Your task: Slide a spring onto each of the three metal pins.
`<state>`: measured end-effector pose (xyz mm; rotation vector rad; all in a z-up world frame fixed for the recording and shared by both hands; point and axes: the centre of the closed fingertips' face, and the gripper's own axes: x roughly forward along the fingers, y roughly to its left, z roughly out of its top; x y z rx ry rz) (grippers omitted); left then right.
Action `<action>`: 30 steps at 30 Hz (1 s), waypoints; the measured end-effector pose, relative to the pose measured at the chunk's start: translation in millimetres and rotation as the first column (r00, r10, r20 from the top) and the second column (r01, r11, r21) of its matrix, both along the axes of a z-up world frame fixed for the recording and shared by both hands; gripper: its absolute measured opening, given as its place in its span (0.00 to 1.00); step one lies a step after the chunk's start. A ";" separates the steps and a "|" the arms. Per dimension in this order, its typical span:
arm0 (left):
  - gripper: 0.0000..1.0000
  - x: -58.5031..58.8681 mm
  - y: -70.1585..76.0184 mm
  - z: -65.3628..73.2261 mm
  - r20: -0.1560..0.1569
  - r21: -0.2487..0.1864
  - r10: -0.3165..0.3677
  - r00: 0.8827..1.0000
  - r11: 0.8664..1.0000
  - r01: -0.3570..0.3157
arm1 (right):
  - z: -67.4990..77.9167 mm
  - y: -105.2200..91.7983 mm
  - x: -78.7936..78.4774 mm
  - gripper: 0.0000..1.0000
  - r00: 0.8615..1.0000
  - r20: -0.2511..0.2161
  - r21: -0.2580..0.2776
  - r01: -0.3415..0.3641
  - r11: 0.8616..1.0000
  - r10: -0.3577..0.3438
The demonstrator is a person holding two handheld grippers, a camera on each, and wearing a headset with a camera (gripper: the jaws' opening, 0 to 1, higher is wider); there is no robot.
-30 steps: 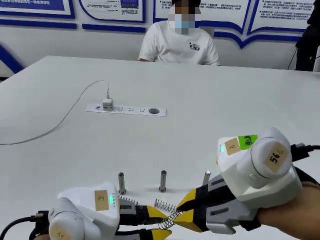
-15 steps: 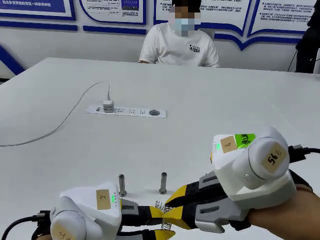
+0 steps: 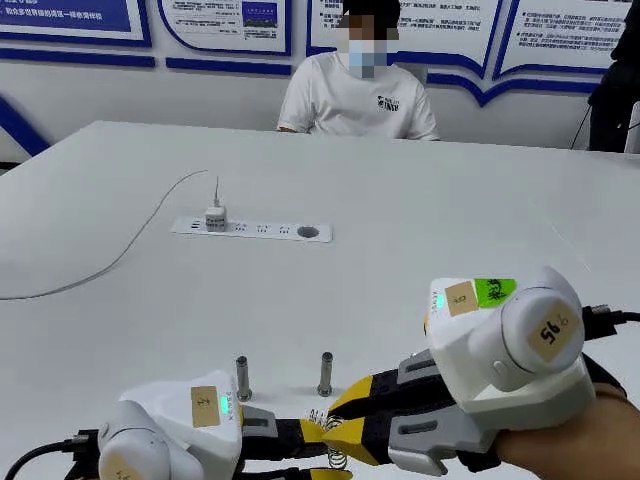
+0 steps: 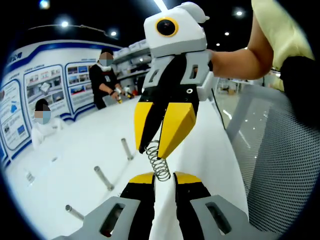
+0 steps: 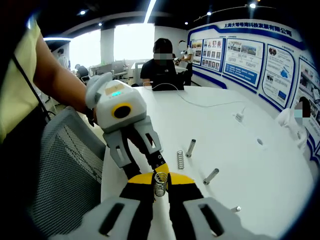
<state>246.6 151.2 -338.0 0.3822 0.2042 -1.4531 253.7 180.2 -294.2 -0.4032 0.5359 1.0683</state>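
Note:
A small steel spring (image 4: pixel 159 161) is stretched between the two grippers. My left gripper (image 4: pixel 164 176) is shut on its lower end. My right gripper (image 5: pixel 160 177) is shut on the other end of the spring (image 5: pixel 160 184). In the head view the left gripper (image 3: pixel 322 440) and right gripper (image 3: pixel 345 425) meet tip to tip at the near table edge. Two bare upright pins (image 3: pixel 242 377) (image 3: pixel 326 372) stand just beyond them; the right gripper's body covers the spot to their right. In the right gripper view, three pins (image 5: pixel 190 147) (image 5: pixel 210 176) (image 5: pixel 235 208) show, with a second spring (image 5: pixel 180 159) near them.
A white power strip (image 3: pixel 250 226) with a plugged charger and a cable trailing left lies mid-table. A person sits at the far side of the white table (image 3: pixel 450 210). A grey mesh chair back (image 5: pixel 70 170) is beside the near edge.
The right gripper has moved left to the left gripper's tips and closed its jaws on the spring. Its body now covers the third pin in the head view.

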 end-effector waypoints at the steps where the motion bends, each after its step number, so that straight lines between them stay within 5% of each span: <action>1: 0.17 0.4 0.3 -0.3 -0.001 0.001 0.002 1.000 1.000 -0.002 | 0.7 -1.0 0.7 0.11 1.000 -0.002 0.003 0.003 1.000 -0.003; 16: 0.30 18.3 23.0 0.7 -0.035 -0.026 0.105 0.994 0.994 -0.106 | 12.3 -25.8 14.9 0.11 0.997 0.028 0.007 0.072 0.997 -0.072; 30: 0.42 38.7 57.6 -1.8 -0.057 -0.035 0.233 0.971 0.971 -0.236 | 26.1 -52.8 33.6 0.11 0.987 0.059 0.021 0.147 0.989 -0.148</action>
